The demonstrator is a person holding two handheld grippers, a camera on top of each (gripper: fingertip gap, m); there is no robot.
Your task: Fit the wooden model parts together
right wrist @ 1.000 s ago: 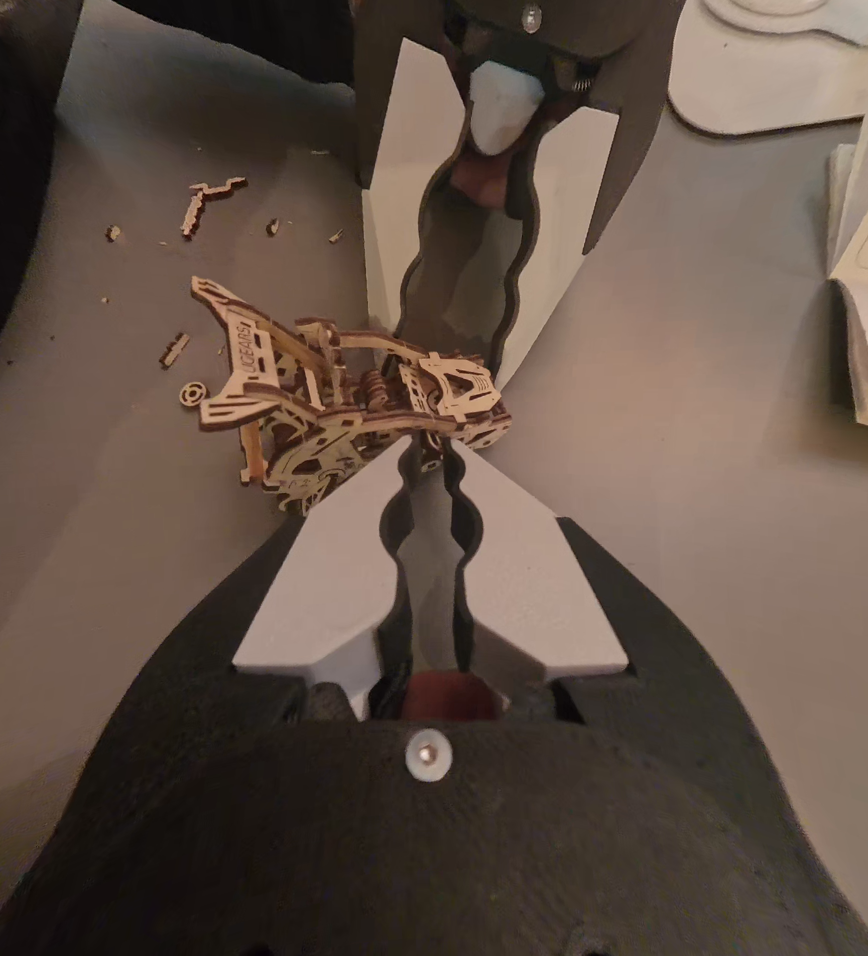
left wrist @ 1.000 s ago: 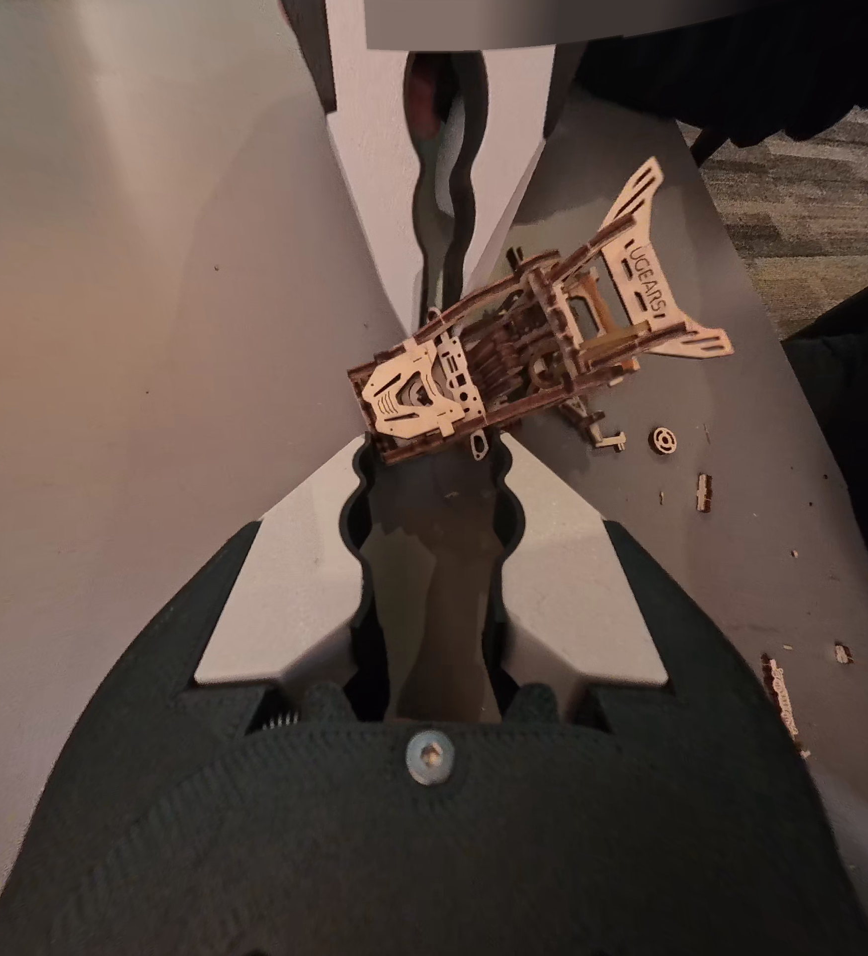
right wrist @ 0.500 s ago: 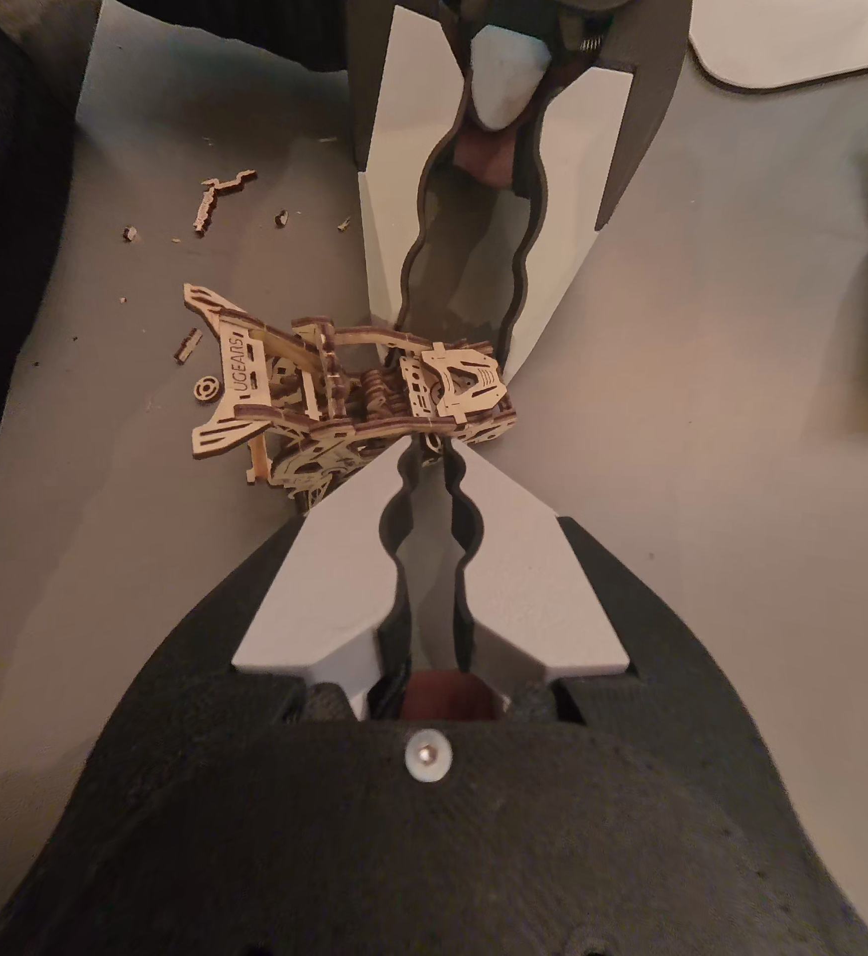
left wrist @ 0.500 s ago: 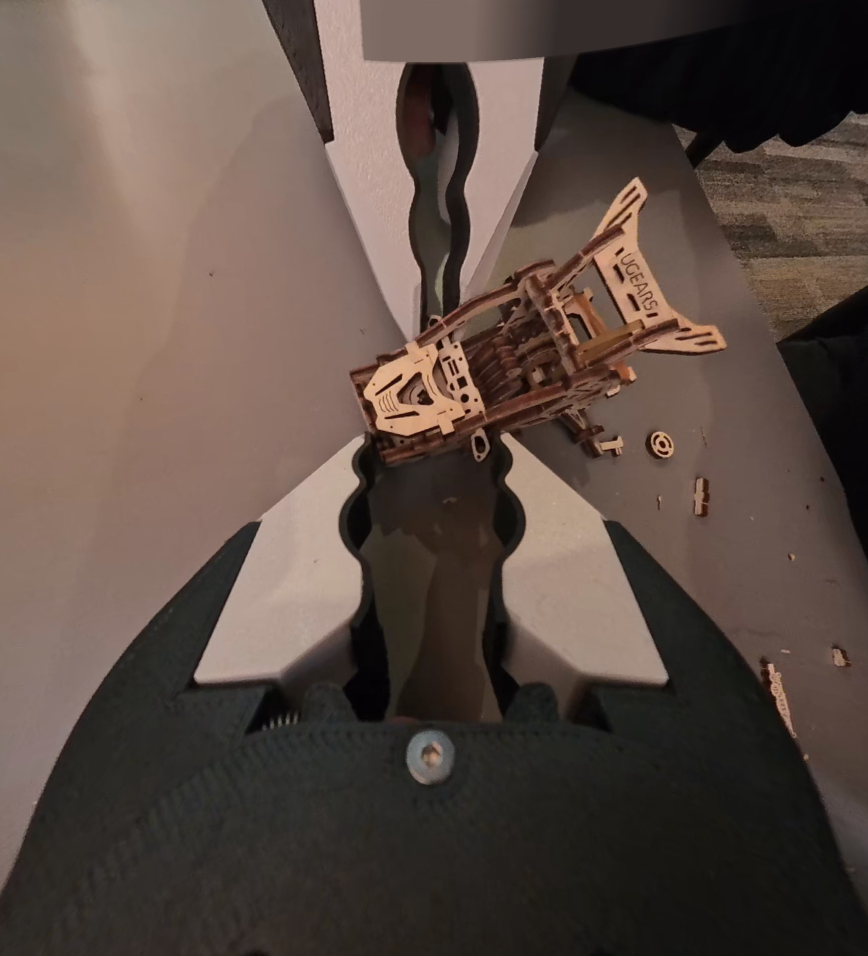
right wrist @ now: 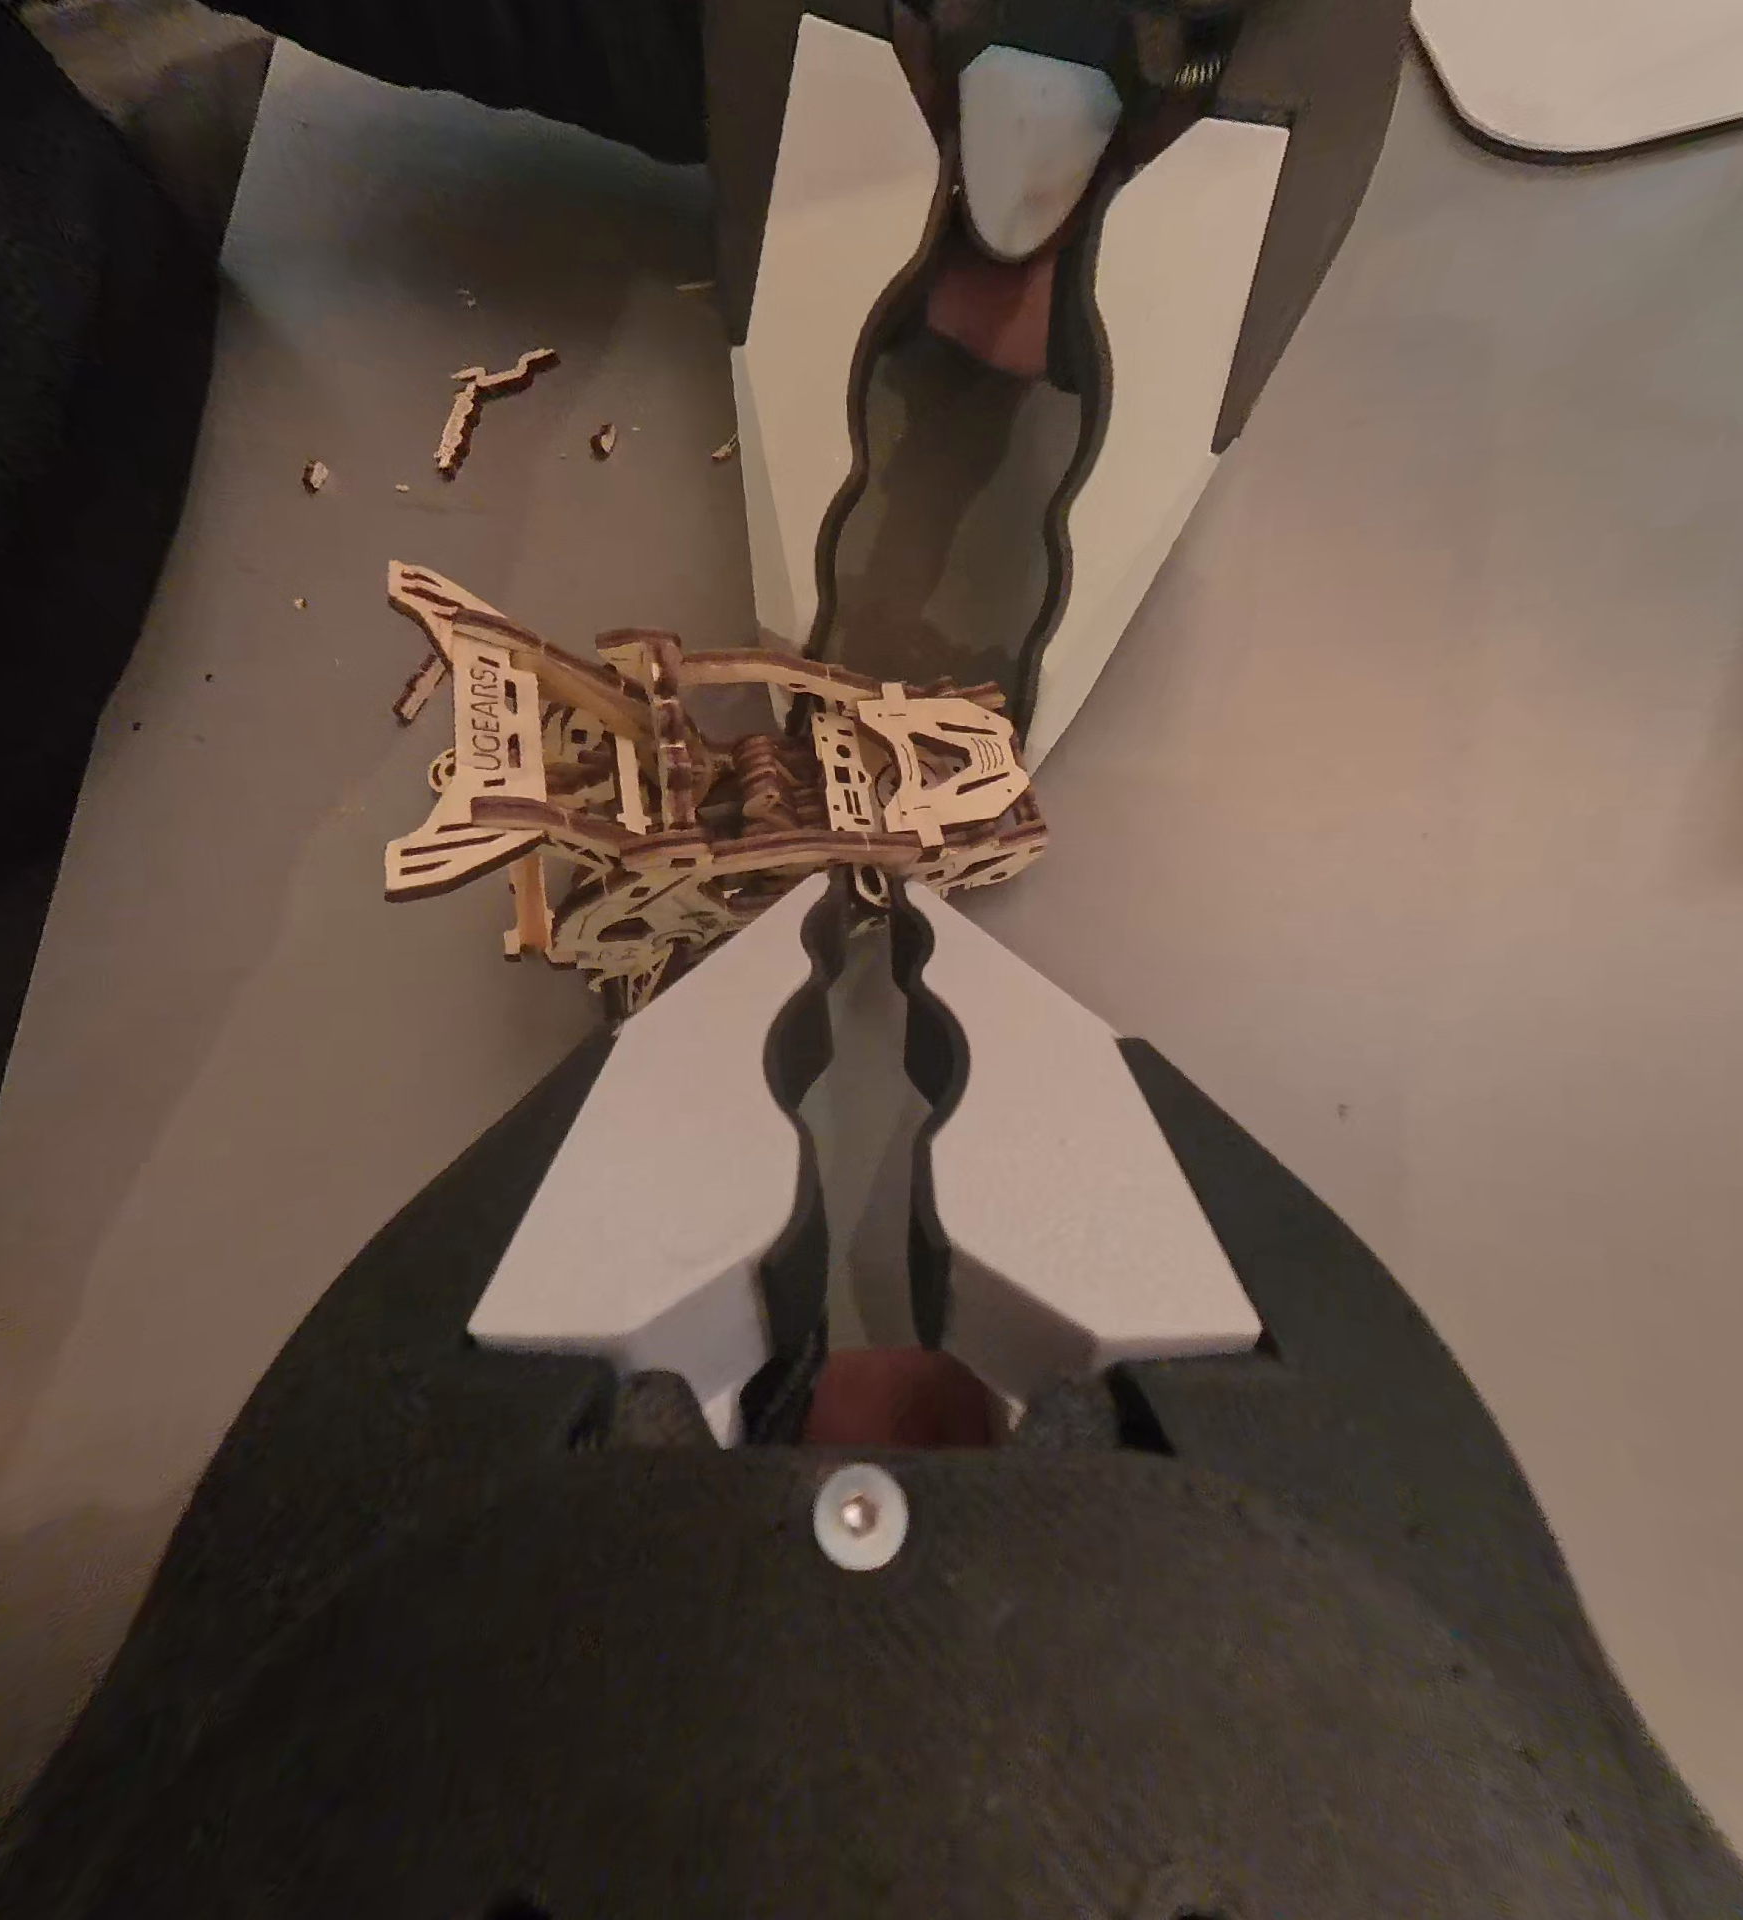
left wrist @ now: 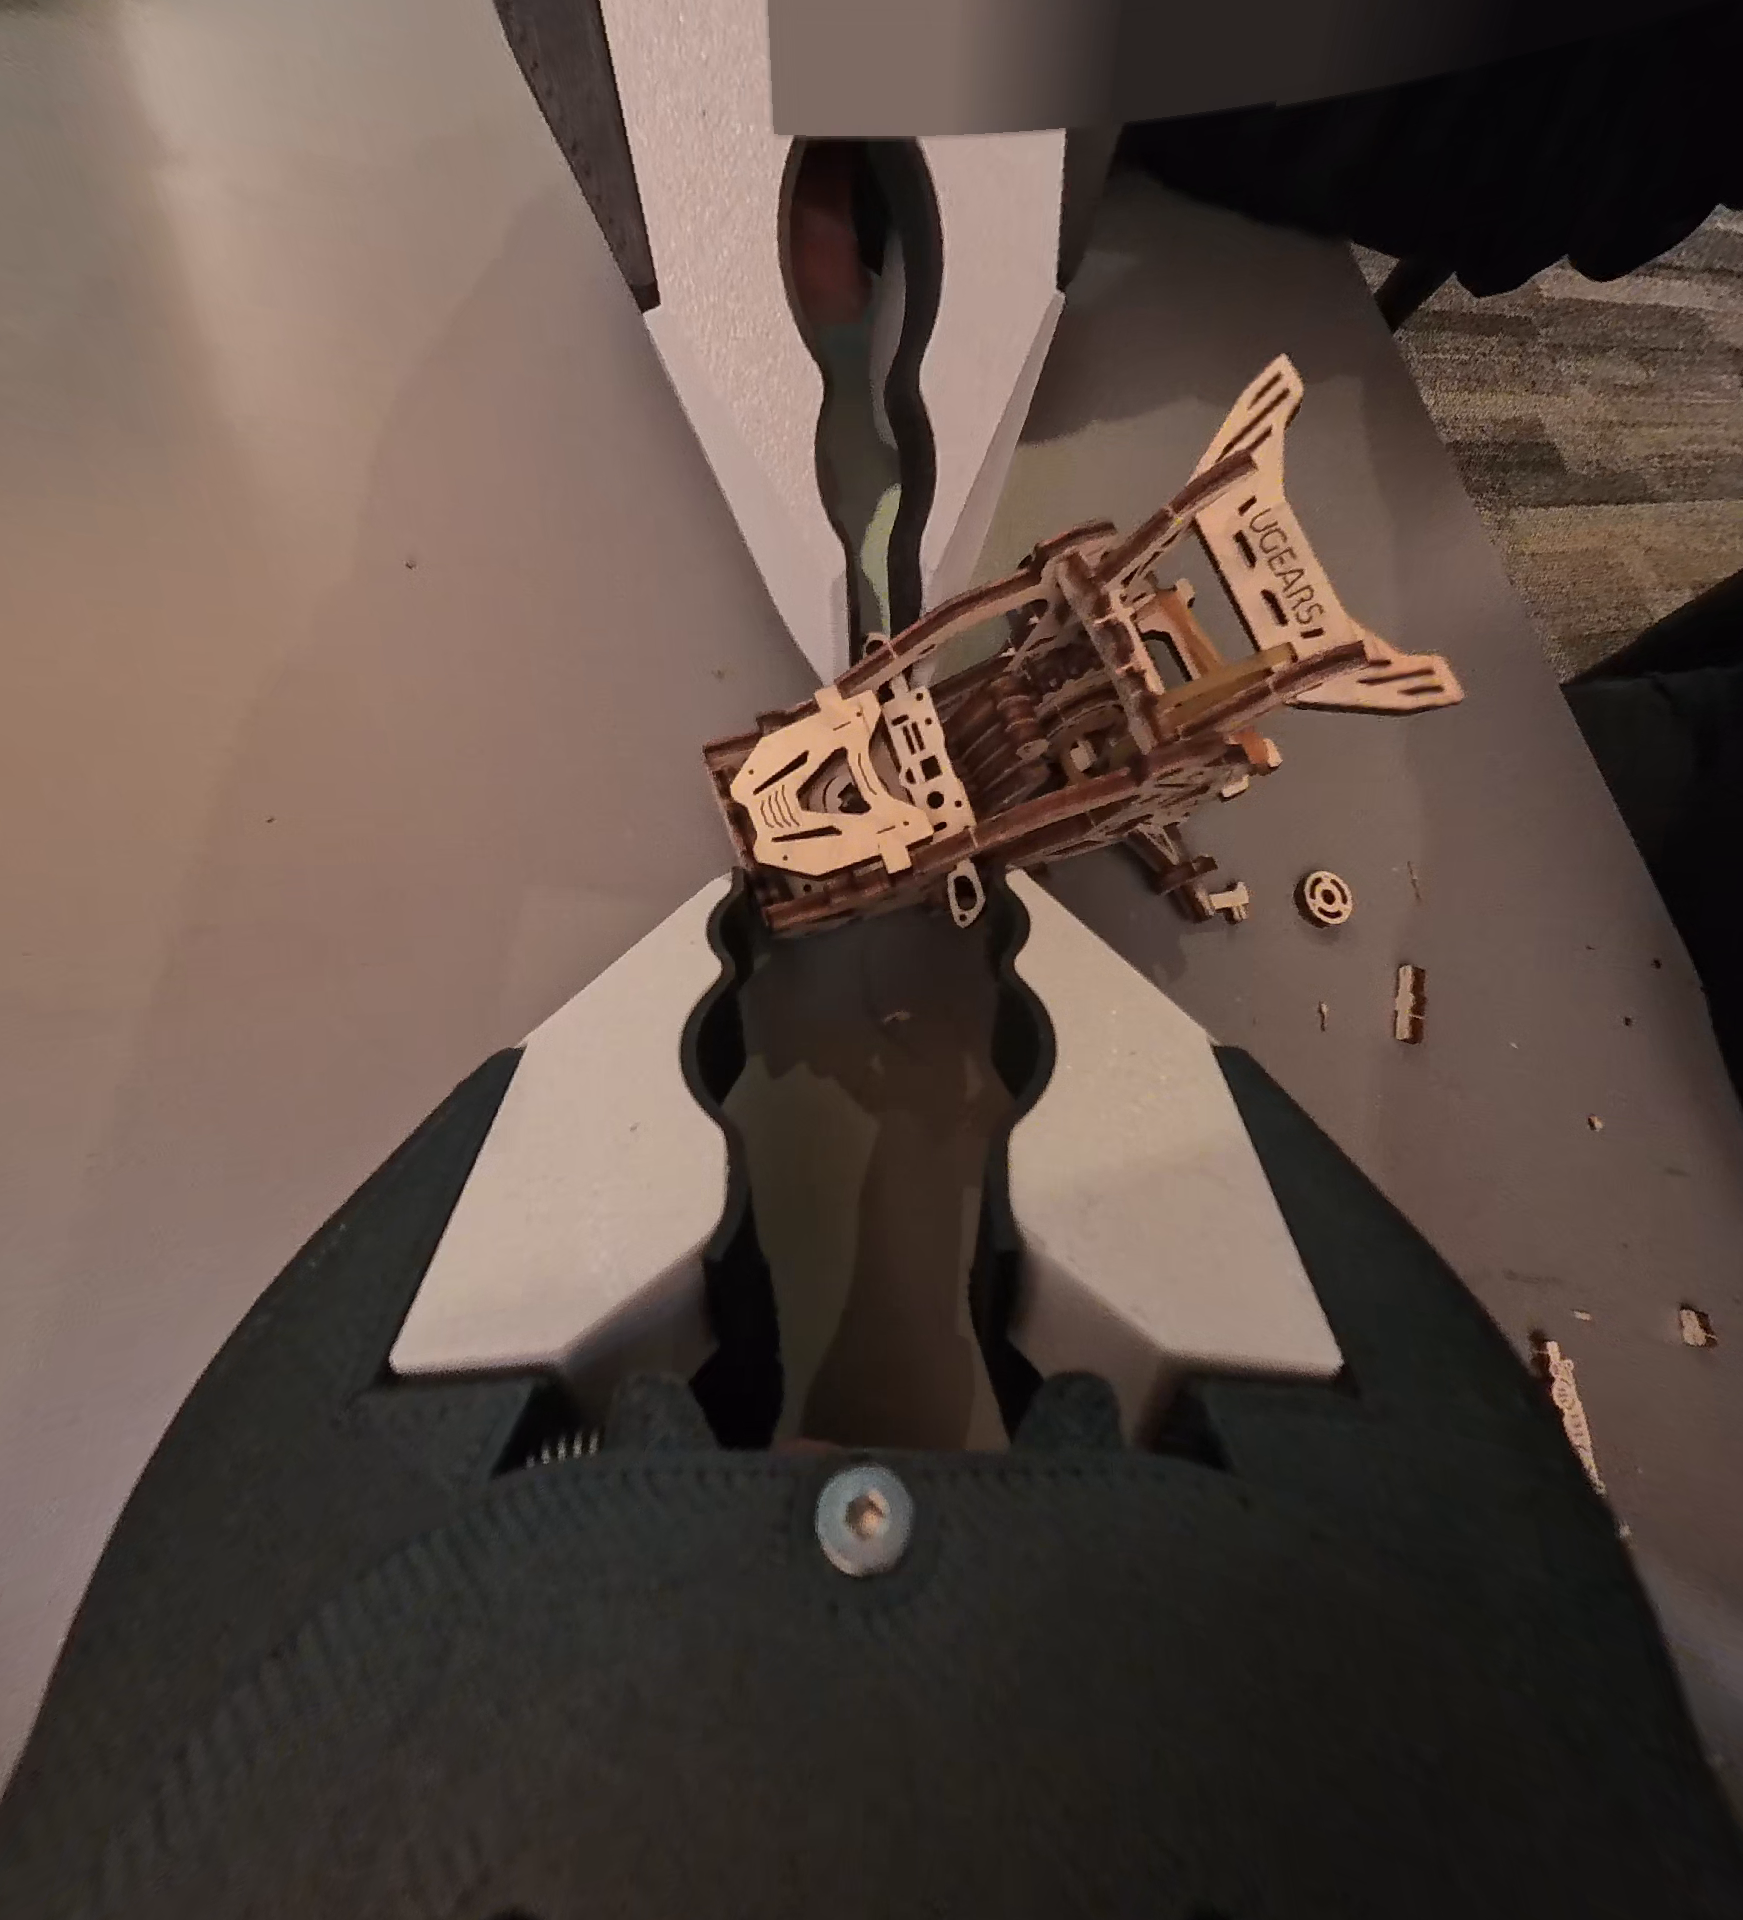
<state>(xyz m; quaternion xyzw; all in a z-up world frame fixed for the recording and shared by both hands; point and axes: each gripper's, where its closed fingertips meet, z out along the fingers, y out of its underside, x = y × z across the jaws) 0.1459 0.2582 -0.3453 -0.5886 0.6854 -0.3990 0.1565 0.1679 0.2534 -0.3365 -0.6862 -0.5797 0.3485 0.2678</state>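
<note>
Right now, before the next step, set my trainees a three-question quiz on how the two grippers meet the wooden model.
1. True or false: the left gripper has its fingers spread around the nose of the wooden model.
2. Multiple choice: the loose wooden ring lies (A) on the grey table beside the model, (B) between the right gripper's fingers, (C) on the carpet.
3. Fill in: the right gripper has its fingers nearly ____ at the model's side.

Key: 1 true; 2 A; 3 closed.
</note>
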